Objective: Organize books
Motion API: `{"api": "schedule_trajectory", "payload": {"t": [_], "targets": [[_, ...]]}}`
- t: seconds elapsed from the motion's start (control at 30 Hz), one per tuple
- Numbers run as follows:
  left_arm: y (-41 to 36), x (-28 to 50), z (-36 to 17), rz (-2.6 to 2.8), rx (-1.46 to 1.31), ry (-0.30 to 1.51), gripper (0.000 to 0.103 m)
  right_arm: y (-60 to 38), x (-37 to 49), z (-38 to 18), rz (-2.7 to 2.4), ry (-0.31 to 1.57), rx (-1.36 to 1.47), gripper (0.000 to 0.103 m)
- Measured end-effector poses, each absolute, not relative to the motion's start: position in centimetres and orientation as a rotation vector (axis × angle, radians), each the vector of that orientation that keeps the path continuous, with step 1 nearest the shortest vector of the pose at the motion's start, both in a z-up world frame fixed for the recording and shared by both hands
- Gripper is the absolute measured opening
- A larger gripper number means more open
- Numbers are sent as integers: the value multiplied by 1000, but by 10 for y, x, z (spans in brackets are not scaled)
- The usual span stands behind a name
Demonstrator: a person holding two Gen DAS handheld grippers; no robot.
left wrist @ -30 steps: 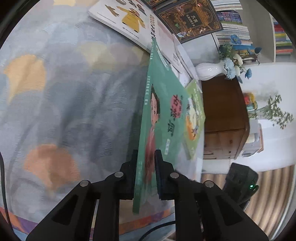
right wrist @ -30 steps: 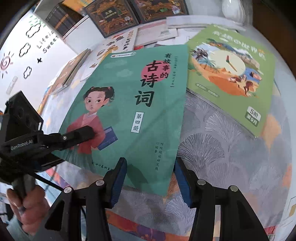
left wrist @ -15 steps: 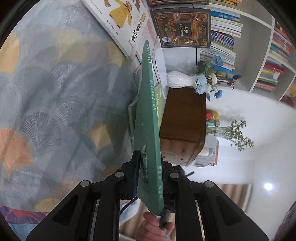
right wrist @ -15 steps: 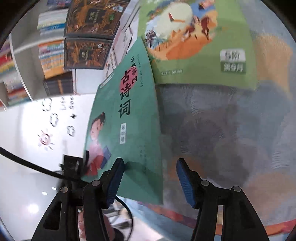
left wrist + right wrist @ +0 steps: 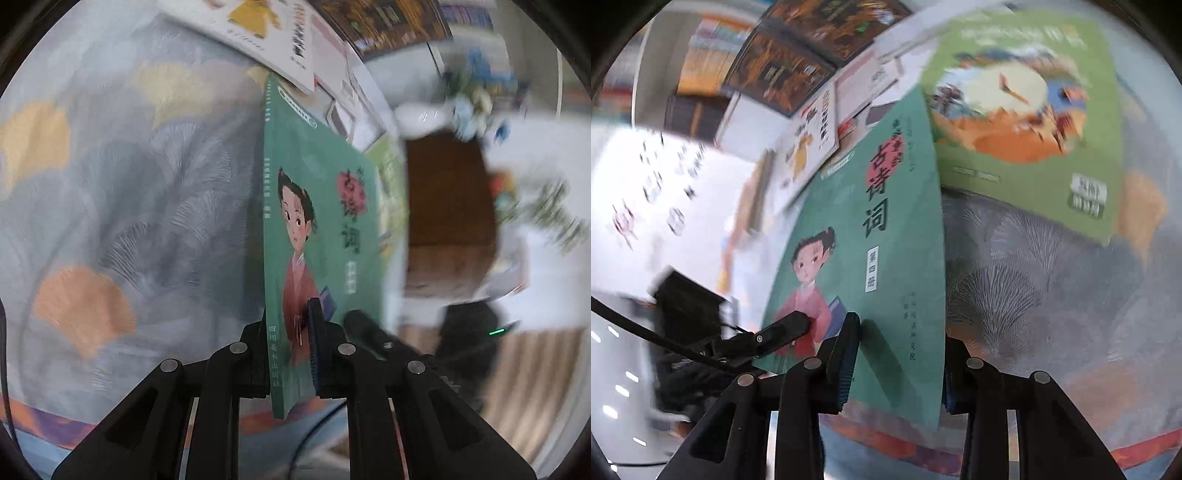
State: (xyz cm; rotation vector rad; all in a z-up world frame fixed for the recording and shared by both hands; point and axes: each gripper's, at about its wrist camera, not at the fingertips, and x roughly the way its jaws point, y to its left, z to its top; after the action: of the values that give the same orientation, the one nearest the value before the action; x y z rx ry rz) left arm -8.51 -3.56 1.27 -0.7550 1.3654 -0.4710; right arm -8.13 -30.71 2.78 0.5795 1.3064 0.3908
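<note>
My left gripper is clamped on the spine corner of the teal poetry book, held on edge above the patterned tablecloth; my right gripper is spread wide, the book's free edge sitting between its fingers, neither pad clearly pressing; the left tool's finger shows against the cover in the right view. Beyond, the light-green picture book lies flat on the cloth, just beside the teal one; farther off, a white book with a yellow figure and dark ornate volumes, then shelves, blurred. Risks, as I judge: a corner-only pinch lets the thin book sag or pivot out; closing the right jaws askew could crease the cover; swinging low could knock the green book.
</note>
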Motion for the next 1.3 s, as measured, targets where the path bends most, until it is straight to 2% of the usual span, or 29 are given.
{"api": "schedule_trajectory", "payload": {"t": [0.27, 0.4, 0.87, 1.1, 1.3], "targets": [[-56, -86, 47, -439, -404, 1292, 13, -261, -96, 53, 313, 1191, 163, 35], [-53, -88, 67, -454, -296, 1230, 13, -247, -103, 67, 305, 1134, 68, 35], [7, -88, 121, -616, -306, 1147, 14, -186, -118, 139, 288, 1043, 58, 35], [77, -70, 141, -581, -349, 1065, 14, -127, -94, 162, 337, 969, 69, 35], [166, -33, 138, -465, -394, 1019, 14, -28, -44, 159, 422, 936, -17, 36]]}}
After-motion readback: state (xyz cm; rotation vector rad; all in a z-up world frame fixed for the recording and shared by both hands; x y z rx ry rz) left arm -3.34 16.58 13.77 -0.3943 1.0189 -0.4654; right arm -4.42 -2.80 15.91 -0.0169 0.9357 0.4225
